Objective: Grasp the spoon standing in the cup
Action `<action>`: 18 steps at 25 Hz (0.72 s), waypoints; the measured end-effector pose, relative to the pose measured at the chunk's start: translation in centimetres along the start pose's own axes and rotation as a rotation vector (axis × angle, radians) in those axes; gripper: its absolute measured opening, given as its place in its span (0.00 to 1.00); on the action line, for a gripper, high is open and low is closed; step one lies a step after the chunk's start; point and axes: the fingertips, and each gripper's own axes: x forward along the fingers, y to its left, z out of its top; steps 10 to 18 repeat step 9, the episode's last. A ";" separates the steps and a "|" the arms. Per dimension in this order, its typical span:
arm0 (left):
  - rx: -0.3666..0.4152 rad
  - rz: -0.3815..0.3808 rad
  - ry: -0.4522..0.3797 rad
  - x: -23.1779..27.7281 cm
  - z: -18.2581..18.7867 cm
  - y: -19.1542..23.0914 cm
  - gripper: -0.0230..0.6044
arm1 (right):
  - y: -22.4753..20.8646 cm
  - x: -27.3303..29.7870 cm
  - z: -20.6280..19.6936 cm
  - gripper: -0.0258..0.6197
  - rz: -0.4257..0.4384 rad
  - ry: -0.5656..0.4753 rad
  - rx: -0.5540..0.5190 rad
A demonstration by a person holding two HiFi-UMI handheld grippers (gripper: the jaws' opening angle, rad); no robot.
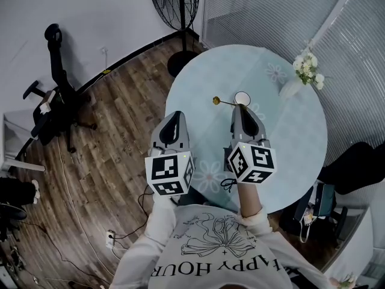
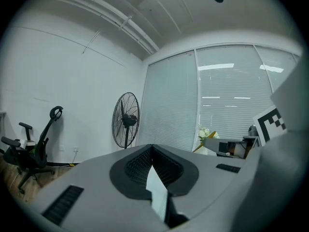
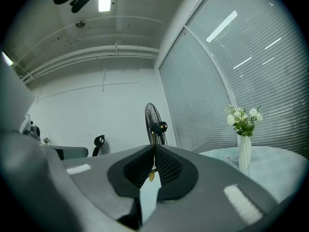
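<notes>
While right gripper (image 1: 240, 106) clamps spoon (image 1: 217, 100), vase (image 1: 290, 88) near cup (image 1: 242, 97)

Office: swivel chair (image 1: 58, 98), slatted blinds (image 1: 271, 17) on glass wall, pedestal fan (image 1: 174, 2), wood floor (image 1: 120, 125).

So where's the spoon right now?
In the head view, the spoon is above the round table, just left of the white cup, clamped in the right gripper.
</notes>
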 end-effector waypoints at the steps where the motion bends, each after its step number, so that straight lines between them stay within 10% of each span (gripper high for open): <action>1: 0.001 -0.001 0.000 0.0 0.0 0.0 0.05 | 0.0 0.0 0.0 0.06 0.001 0.000 0.000; 18: 0.000 0.003 0.003 0.1 0.0 0.0 0.05 | -0.1 0.0 0.0 0.06 -0.001 0.004 0.001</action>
